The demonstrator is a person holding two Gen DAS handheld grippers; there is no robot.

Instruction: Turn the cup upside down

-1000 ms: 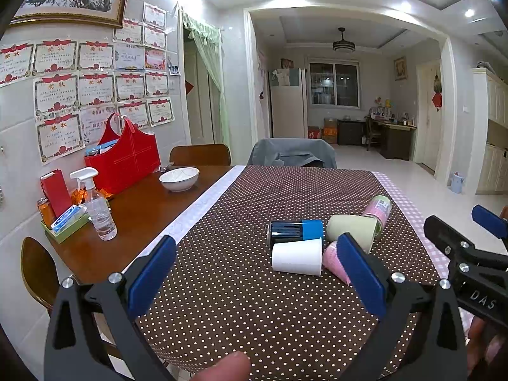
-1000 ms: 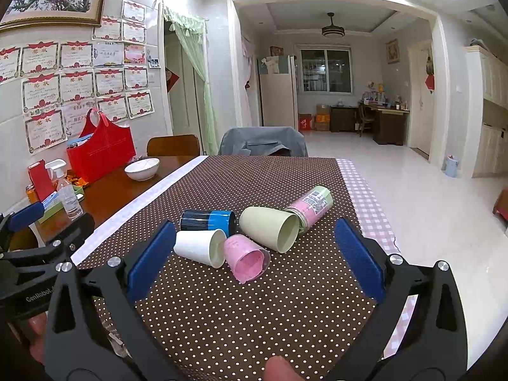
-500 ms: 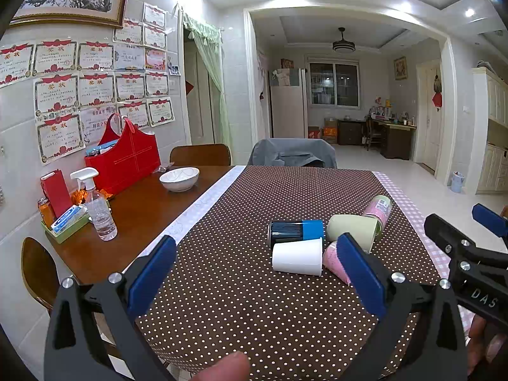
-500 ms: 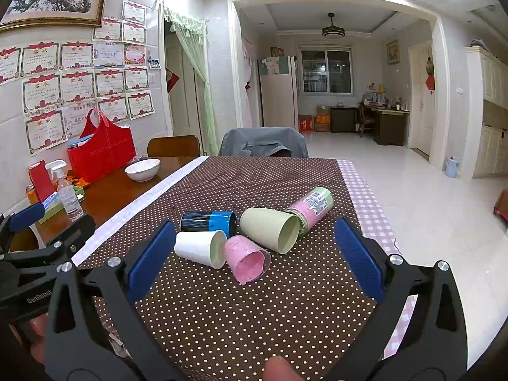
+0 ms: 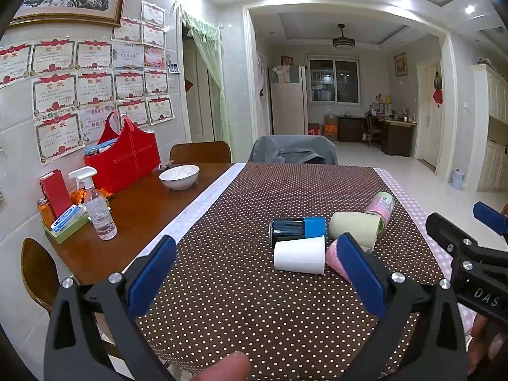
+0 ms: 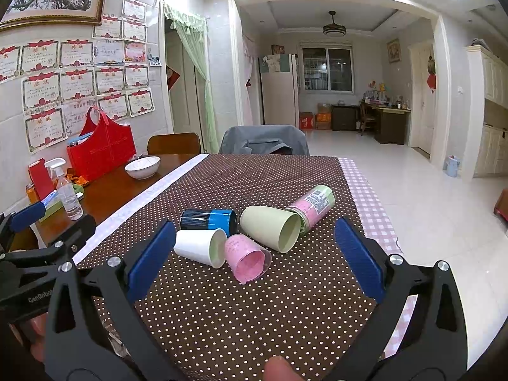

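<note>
Several cups lie on their sides in a cluster on the brown dotted tablecloth (image 6: 254, 311): a white cup (image 6: 200, 247), a pink cup (image 6: 246, 258), a pale green cup (image 6: 270, 227), a blue and black cup (image 6: 208, 219) and a pink-labelled cup with a green end (image 6: 312, 203). The left wrist view shows the same white cup (image 5: 300, 255), green cup (image 5: 354, 227) and blue and black cup (image 5: 297, 227). My right gripper (image 6: 254, 254) is open and empty, just short of the cluster. My left gripper (image 5: 254, 273) is open and empty, to the left of the cups.
A white bowl (image 5: 178, 176), a spray bottle (image 5: 96, 209), a red bag (image 5: 123, 157) and a small tray of items (image 5: 63, 219) stand on the bare wood at the left. Chairs (image 5: 292, 149) stand at the table's far end. The table edge runs along the right.
</note>
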